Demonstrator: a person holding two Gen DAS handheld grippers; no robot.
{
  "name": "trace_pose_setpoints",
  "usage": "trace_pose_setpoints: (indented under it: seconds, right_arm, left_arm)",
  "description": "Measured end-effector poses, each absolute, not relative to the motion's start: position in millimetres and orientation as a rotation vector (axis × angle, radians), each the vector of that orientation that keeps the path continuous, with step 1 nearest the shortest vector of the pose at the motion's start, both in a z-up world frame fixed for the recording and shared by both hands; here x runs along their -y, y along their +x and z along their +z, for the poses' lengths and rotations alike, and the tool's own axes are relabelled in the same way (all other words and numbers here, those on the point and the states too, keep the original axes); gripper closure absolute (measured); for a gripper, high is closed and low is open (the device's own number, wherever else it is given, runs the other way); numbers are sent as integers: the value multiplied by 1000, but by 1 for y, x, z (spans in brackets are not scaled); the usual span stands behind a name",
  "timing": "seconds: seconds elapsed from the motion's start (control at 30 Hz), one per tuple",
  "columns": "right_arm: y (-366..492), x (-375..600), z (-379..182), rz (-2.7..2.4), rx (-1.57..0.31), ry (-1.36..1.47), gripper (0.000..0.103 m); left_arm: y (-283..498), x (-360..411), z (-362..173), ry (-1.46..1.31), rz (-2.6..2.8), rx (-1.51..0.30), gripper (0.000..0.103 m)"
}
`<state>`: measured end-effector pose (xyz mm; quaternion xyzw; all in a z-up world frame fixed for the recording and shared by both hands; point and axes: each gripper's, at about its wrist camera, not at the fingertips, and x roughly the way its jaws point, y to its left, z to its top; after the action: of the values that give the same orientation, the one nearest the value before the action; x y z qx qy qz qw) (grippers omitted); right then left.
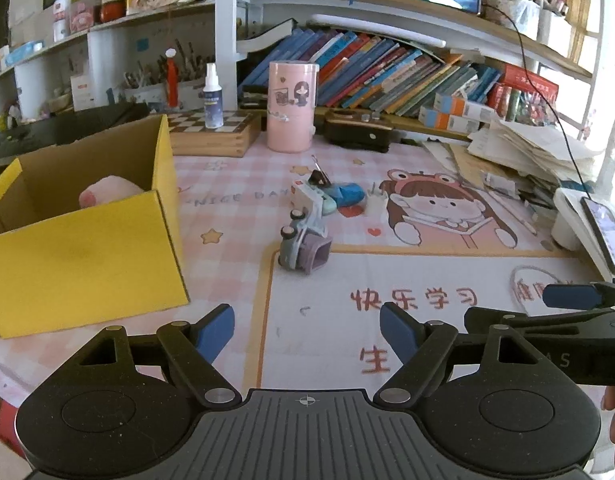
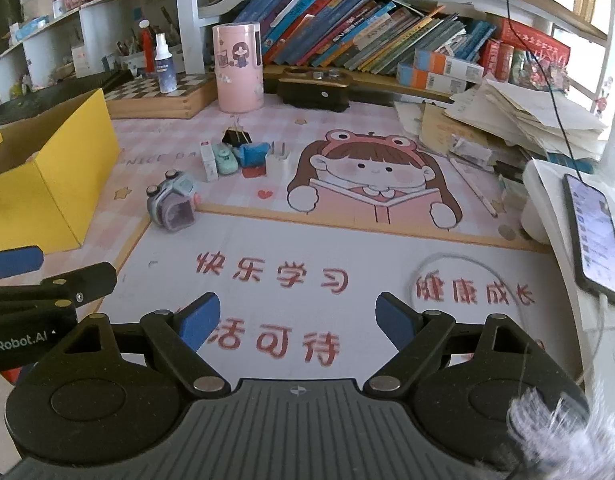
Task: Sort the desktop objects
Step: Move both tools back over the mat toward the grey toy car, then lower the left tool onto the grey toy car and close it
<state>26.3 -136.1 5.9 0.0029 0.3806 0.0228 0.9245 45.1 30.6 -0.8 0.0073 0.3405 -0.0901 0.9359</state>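
Pink checked surface ahead of our two empty, wide-open tongs, left and right, holds a toy car and small bits, while the yellow box, left of them, has one pink toy, so we think most sorting is left.

Daylight flooded in from the right of both frames, blowing out that edge to white. Fisheye distortion bent the bookshelves; corners vignetted black; centre stayed sharp.

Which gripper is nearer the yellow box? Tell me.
Left. The left gripper hovers open just right of the yellow box; the right gripper sits farther right, beyond the left one.
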Motion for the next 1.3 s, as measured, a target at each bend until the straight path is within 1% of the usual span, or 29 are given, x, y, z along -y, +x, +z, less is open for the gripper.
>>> trace_pose_setpoints:
  seconds: [0.37, 0.57, 0.87, 1.3]
  right_arm:
    - [64, 154, 6, 130, -785, 32, 19]
    - [80, 164, 7, 166, -782, 54, 19]
    - [102, 172, 11, 222, -751, 66, 19]
    - [126, 178, 7, 246, -763, 63, 19]
  left_arm:
    - [70, -17, -1, -15, -120, -704, 23]
    - [82, -16, 2, -39, -79, -703, 38]
    - [95, -4, -3, -43, -47, -708, 46]
    - [135, 8, -18, -4, -28, -743, 48]
